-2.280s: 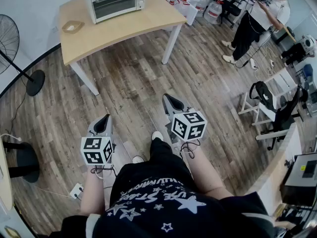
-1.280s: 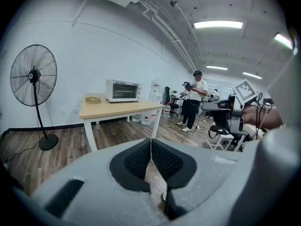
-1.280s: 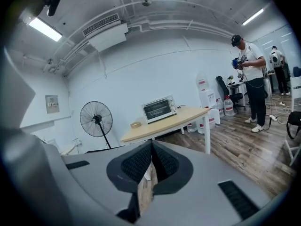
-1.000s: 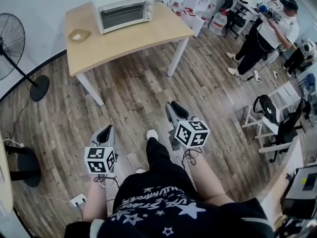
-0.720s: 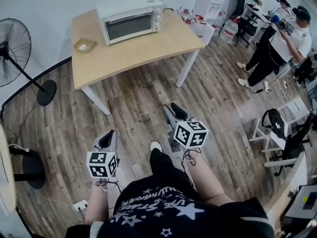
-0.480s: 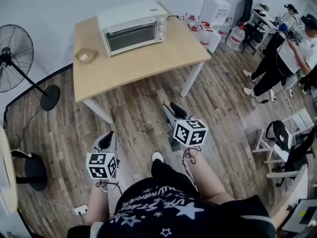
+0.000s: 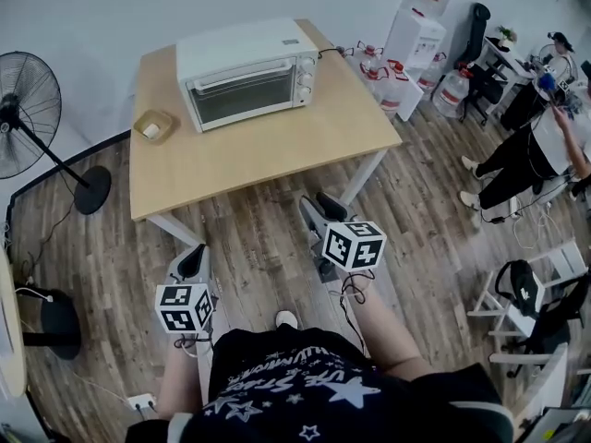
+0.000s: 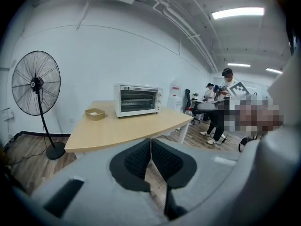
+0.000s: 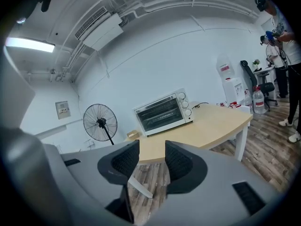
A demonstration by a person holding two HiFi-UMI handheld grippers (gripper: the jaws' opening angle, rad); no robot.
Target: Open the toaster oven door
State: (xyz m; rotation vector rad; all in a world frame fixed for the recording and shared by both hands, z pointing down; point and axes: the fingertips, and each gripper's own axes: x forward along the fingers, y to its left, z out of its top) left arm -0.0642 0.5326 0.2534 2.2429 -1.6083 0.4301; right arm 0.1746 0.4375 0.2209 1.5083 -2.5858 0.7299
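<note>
Status: 0 of 1 steps done. The door is not yet touched.

Near: the left claw (image 8: 150, 147) has its pads pressed together with nothing between them. The right claw (image 9: 152, 157) is spread, and its jaws have just been opening. Nothing is in the gap; only the floor and the counter edge show through it. Both claws hang over the wood floor, short of the counter (image 7: 277, 155), and touch nothing.

Middle: the counter's near edge lies just ahead of the right claw. The left claw sits a little further back.

Far: the toaster oven (image 7: 247, 81) stands at the back of the counter, close to the wall. Its door (image 7: 249, 97) is shut and upright, facing the claws, with the handle bar along the top edge. It is well apart from both claws, with most of the counter top between them. In the right gripper view the oven sits above the gap, slightly right.

Left, by my judgement: reach the handle with the spread right claw, pinch it, and swing the door down.
</note>
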